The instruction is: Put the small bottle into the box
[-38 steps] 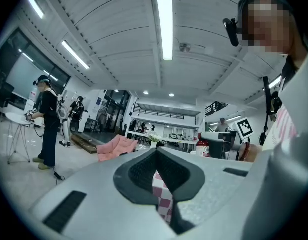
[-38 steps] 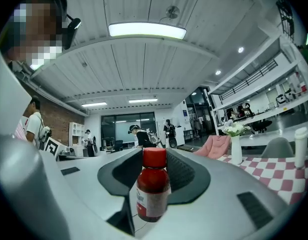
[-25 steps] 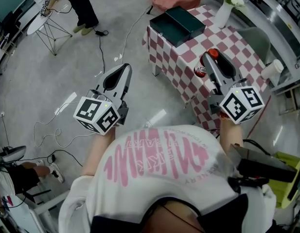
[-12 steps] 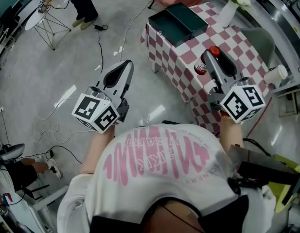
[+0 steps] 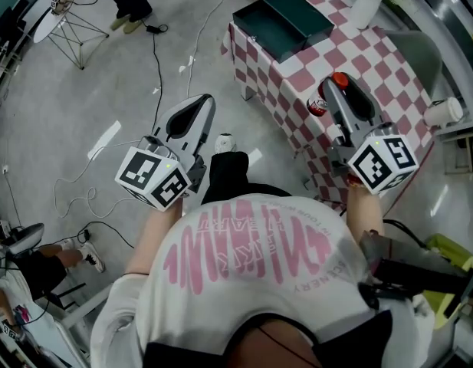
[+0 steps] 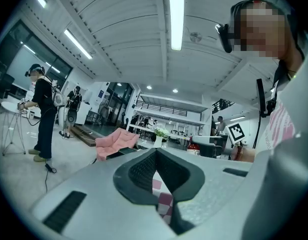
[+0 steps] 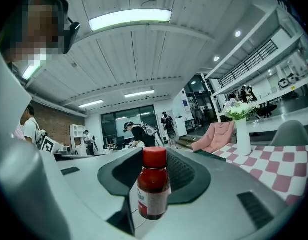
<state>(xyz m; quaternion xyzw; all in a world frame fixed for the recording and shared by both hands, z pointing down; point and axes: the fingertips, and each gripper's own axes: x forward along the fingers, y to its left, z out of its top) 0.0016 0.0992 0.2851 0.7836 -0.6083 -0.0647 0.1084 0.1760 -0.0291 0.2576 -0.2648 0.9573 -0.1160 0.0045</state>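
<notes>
Your right gripper [image 7: 154,170] is clamped on the bottle [image 7: 153,186], which stands upright with its cap up, over the near edge of the table [image 5: 378,56]. The box [image 5: 268,31] lies ahead and to the left, at the table's far corner. Left gripper [image 6: 156,153]: jaws together, empty, off the table.

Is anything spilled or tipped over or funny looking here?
No, nothing stands out. The small bottle is upright with its red cap on, gripped in the right claw. The dark box lies open on the checked table, and the flower vase stands straight. No spill shows.
</notes>
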